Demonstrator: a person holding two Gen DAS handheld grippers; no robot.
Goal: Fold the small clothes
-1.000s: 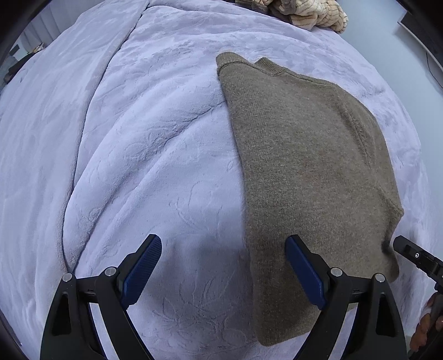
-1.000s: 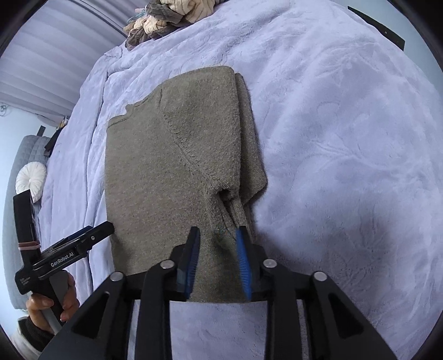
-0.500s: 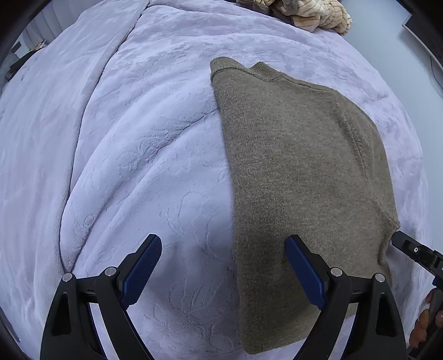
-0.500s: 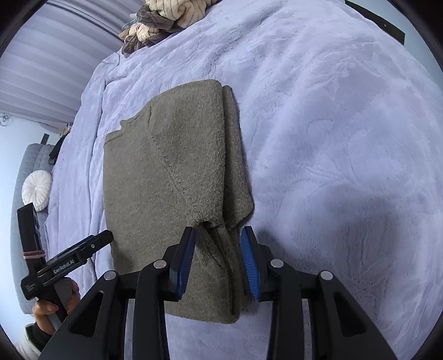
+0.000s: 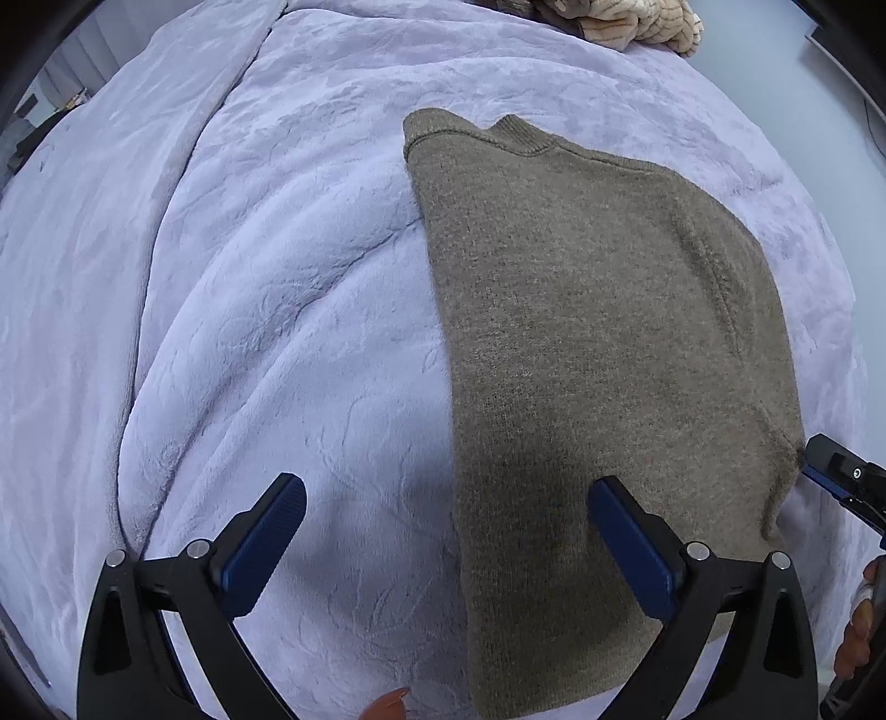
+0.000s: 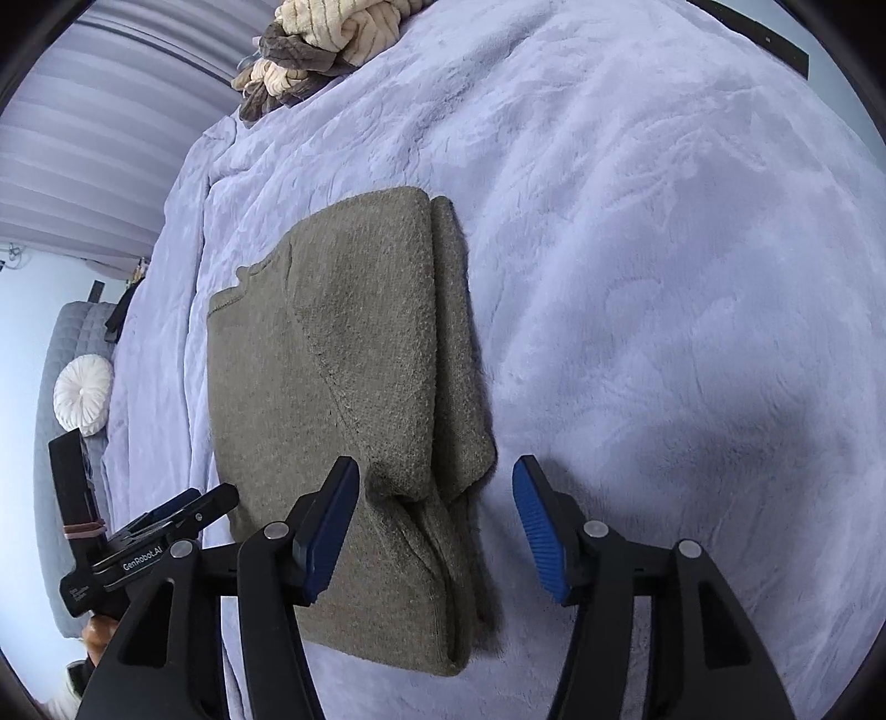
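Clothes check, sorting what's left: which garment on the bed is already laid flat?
The olive-brown sweater, folded flat mid-bed; the beige and brown clothes sit bunched at the far edge.

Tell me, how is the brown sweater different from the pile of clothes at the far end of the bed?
The brown sweater lies flat and folded; the pile of clothes is bunched in a lump. The sweater is one plain olive-brown colour; the pile mixes cream and dark grey-brown pieces. The sweater sits close under both tools; the pile is far off at the bed's edge. Both rest on the same lilac blanket.
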